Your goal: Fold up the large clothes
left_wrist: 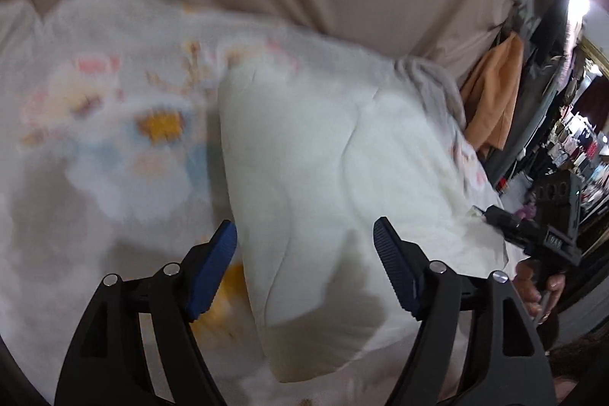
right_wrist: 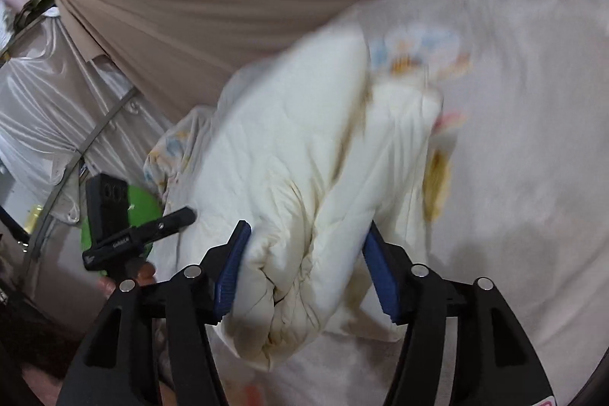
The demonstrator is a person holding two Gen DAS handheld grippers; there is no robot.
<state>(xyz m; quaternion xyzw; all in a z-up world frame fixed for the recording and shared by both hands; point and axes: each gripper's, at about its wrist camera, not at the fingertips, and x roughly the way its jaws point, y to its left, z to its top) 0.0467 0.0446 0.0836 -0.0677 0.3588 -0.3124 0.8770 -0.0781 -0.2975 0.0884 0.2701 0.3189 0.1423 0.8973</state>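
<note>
The white quilt [right_wrist: 304, 200] is puffy, soft and bulky but light, folded over on the printed bedsheet [left_wrist: 99, 124]. My right tongs [right_wrist: 306, 273] clamp its thick folded corner; left tongs [left_wrist: 304, 269] hang apart above it. I'd grab folded edges.

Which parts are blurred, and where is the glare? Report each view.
Left wrist view: printed sheet smeared by motion, tongs sharp, lamp glare at right. Right wrist view: white quilt blurred at its top, tongs crisp.
</note>
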